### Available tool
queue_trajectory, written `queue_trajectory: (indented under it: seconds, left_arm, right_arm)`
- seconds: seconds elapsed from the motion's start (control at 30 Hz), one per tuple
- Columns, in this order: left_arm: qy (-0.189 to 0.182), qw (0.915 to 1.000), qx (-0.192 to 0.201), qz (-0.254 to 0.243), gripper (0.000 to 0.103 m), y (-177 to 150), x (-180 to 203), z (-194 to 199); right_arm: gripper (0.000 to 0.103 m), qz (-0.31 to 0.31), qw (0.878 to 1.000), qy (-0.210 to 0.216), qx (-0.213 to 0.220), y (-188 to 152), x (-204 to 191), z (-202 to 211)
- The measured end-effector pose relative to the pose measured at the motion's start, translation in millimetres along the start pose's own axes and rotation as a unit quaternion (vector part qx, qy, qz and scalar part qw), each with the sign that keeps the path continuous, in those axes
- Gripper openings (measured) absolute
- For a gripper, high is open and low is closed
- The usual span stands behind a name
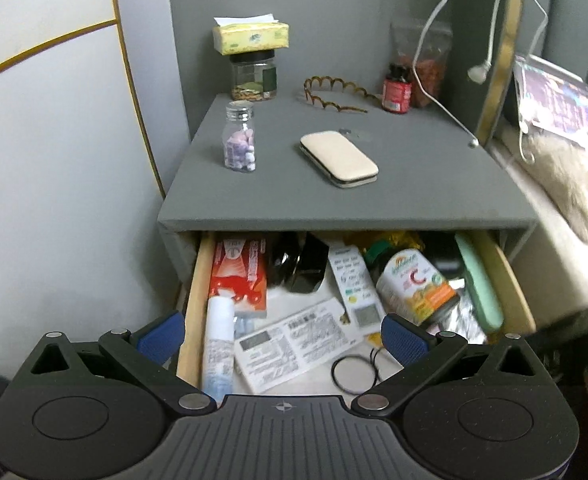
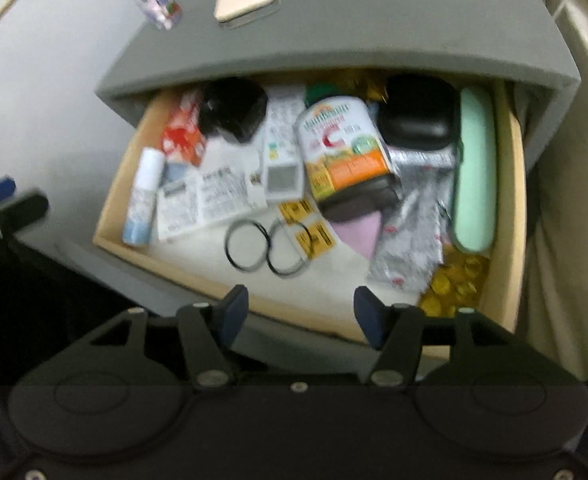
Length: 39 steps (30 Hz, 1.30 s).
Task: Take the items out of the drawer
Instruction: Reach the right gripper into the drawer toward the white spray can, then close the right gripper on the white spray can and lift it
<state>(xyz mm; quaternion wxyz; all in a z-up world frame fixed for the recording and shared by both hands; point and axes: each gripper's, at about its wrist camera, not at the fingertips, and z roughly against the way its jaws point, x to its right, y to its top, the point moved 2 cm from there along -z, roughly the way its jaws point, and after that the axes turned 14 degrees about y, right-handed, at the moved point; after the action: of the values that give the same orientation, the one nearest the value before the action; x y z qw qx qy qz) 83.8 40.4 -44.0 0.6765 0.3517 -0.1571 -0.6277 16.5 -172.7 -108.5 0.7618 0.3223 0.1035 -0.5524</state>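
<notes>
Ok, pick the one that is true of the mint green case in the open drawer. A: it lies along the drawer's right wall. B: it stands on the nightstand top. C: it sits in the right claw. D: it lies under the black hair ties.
A: the mint green case lies lengthwise against the right wall of the drawer, clear of the claws.

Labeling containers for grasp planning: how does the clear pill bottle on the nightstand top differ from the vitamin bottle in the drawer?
The pill bottle stands upright; the vitamin bottle lies on its side. The pill bottle is clear and unlabeled, showing purple tablets; the vitamin bottle wears a white and orange label. The pill bottle stands apart on the nightstand top; the vitamin bottle sits among clutter in the drawer. Both are capped.
</notes>
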Motion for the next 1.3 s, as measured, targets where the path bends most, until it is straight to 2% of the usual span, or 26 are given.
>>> queue_trajectory:
  seconds: [0.03, 0.13, 0.27, 0.33, 0.37, 0.43, 0.5, 0.7, 0.77, 0.87, 1.0, 1.07, 1.2, 1.27, 1.3]
  left_arm:
    - [-0.002, 1.0000, -0.002, -0.002, 0.103, -2, -2, -1]
    - [-0.013, 0.9998, -0.009, -0.011, 0.103, -8, -11, -3]
    - [-0.026, 0.9994, -0.017, -0.015, 0.103, -15, -26, -8]
    - [-0.033, 0.9992, -0.023, -0.002, 0.103, -17, -29, -11]
    - [-0.048, 0.9983, -0.028, 0.016, 0.103, -18, -32, -13]
    - [-0.054, 0.9984, -0.008, 0.017, 0.103, -19, -29, -10]
    - [-0.052, 0.9986, 0.006, 0.007, 0.103, -24, -26, -7]
    - [-0.067, 0.9974, 0.022, 0.013, 0.103, -31, -33, 7]
    - [-0.065, 0.9972, 0.026, 0.028, 0.103, -33, -40, 10]
    - [-0.065, 0.9966, 0.021, 0.045, 0.103, -34, -48, 9]
    - [-0.058, 0.9961, 0.012, 0.065, 0.103, -35, -56, 7]
    - [-0.058, 0.9960, 0.011, 0.067, 0.103, -35, -56, 6]
    - [-0.057, 0.9970, 0.018, 0.050, 0.103, -32, -49, 7]
    - [-0.055, 0.9975, 0.018, 0.041, 0.103, -33, -46, 6]
    - [-0.052, 0.9979, 0.015, 0.036, 0.103, -32, -43, 4]
  right_arm:
    - [0.065, 0.002, 1.000, 0.012, 0.009, 1, -1, -3]
    - [0.065, -0.016, 1.000, 0.015, 0.020, 4, 4, -10]
    - [0.065, -0.082, 0.995, 0.020, 0.054, 7, 16, -9]
    - [0.065, -0.115, 0.992, 0.032, 0.050, 8, 21, -13]
    - [0.065, -0.144, 0.988, 0.047, 0.041, 9, 22, -20]
    - [0.065, -0.168, 0.984, 0.058, 0.033, 13, 16, -33]
    - [0.065, -0.163, 0.984, 0.059, 0.027, 18, 6, -42]
    - [0.065, -0.079, 0.992, 0.096, -0.033, 62, -56, -103]
    - [0.065, -0.051, 0.989, 0.121, -0.074, 78, -72, -141]
    - [0.064, -0.062, 0.986, 0.123, -0.099, 87, -76, -182]
    - [0.063, -0.096, 0.981, 0.139, -0.094, 92, -78, -211]
    - [0.054, -0.099, 0.984, 0.110, -0.095, 92, -81, -228]
    - [0.045, -0.070, 0.989, 0.071, -0.112, 91, -91, -245]
    - [0.035, -0.050, 0.990, 0.069, -0.116, 91, -95, -247]
    - [0.034, -0.039, 0.990, 0.069, -0.119, 91, -97, -248]
